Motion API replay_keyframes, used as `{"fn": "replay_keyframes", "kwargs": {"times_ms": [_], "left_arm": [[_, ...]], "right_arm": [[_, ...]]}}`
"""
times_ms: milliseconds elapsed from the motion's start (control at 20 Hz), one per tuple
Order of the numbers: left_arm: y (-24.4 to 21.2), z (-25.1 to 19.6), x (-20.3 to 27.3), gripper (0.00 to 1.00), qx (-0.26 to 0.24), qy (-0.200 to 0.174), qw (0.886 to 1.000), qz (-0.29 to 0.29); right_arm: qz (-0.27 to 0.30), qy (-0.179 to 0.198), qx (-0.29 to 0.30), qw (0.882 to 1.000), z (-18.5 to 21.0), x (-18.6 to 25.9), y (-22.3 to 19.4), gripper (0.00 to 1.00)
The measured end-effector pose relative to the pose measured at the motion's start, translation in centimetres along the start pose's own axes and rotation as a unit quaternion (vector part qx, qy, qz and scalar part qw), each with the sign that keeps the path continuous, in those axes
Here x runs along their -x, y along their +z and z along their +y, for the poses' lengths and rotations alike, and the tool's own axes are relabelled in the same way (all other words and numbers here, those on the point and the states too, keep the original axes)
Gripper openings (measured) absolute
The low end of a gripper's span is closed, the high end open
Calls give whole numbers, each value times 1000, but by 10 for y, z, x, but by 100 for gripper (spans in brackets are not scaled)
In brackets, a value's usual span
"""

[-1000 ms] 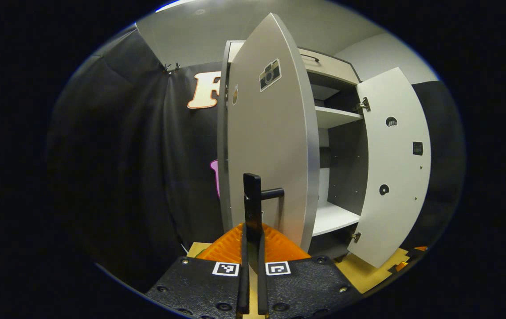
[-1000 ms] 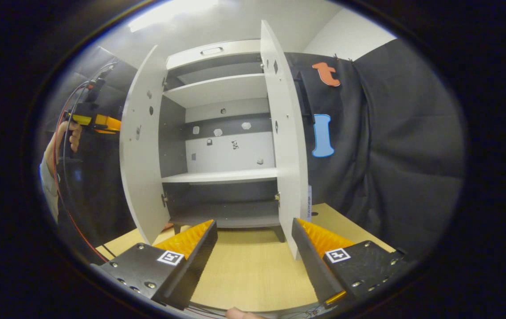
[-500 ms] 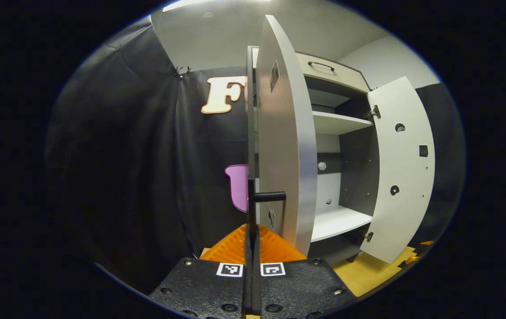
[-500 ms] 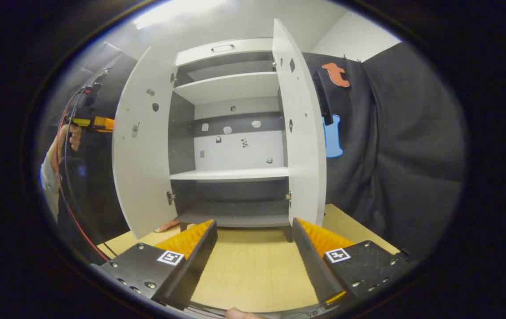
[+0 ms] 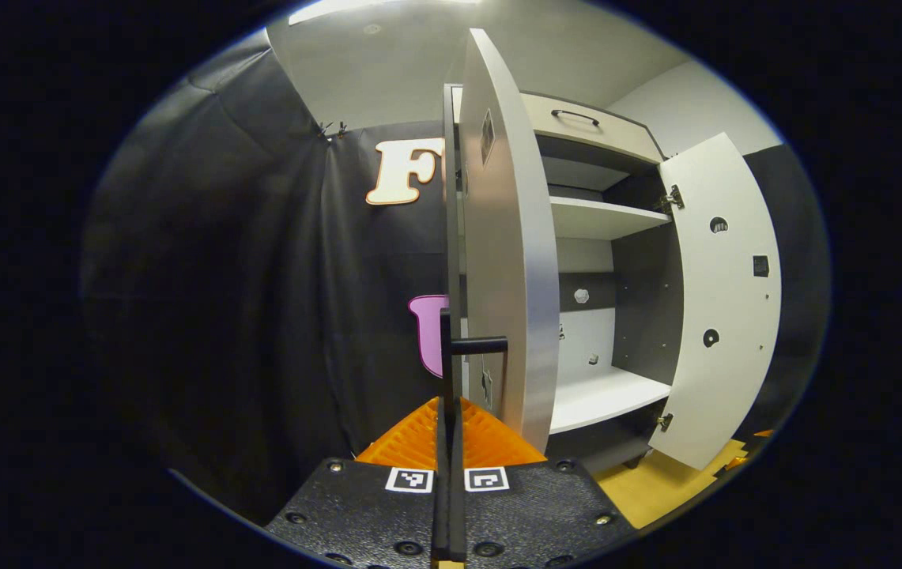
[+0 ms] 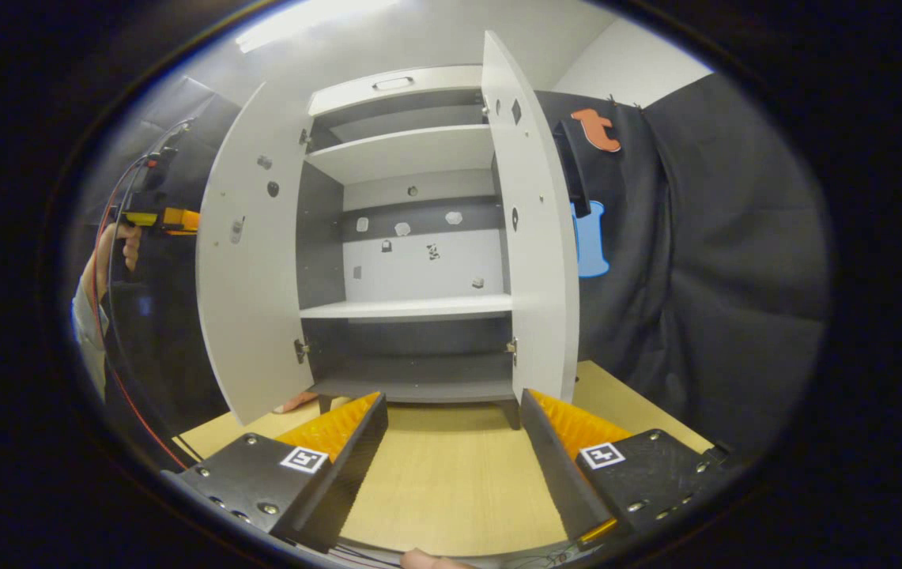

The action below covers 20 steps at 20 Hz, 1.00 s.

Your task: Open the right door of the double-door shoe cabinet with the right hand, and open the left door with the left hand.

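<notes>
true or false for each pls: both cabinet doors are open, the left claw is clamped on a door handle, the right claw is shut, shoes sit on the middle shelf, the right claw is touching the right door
1. Both doors are open. True: the left door and right door stand swung out.
2. The left claw is clamped on the handle. True.
3. The right claw is shut. False: its fingers are spread wide.
4. Shoes sit on the middle shelf. False: it is bare.
5. The right claw touches the right door. False: it hangs apart, over the wooden floor.
</notes>
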<state>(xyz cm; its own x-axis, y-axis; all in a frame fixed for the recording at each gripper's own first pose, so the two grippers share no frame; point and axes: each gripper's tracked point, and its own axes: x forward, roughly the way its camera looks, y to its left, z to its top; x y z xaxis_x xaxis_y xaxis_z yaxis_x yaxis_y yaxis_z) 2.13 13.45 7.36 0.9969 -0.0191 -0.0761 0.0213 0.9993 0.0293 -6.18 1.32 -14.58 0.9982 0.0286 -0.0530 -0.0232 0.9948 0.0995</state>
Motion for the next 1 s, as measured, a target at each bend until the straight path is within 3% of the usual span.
{"fn": "replay_keyframes", "kwargs": {"times_ms": [100,200,350,600,700,750,850,1000], "left_arm": [[-3,-1,6,3,-2,11,1000,4],[-8,-2,28,12,-11,19,1000,7],[-12,-14,52,35,-13,30,999,7],[-7,-43,81,55,12,32,999,-19],[-15,-62,87,69,12,21,1000,-19],[-19,-69,89,82,12,22,1000,-19],[-30,-91,93,94,13,13,1000,-18],[-46,-123,98,96,3,5,1000,-14]], "right_arm": [[-3,-1,-3,1000,-3,-1,2,100],[-5,-3,-5,1000,-5,1,5,100],[-9,-5,-1,1000,-4,0,10,100],[-25,-4,-4,1000,1,-1,30,98],[-29,-7,-5,1000,2,-1,37,100],[-30,-6,-3,1000,4,-2,40,100],[-34,-8,-4,999,4,0,46,100],[-41,-14,-9,999,3,2,56,100]]}}
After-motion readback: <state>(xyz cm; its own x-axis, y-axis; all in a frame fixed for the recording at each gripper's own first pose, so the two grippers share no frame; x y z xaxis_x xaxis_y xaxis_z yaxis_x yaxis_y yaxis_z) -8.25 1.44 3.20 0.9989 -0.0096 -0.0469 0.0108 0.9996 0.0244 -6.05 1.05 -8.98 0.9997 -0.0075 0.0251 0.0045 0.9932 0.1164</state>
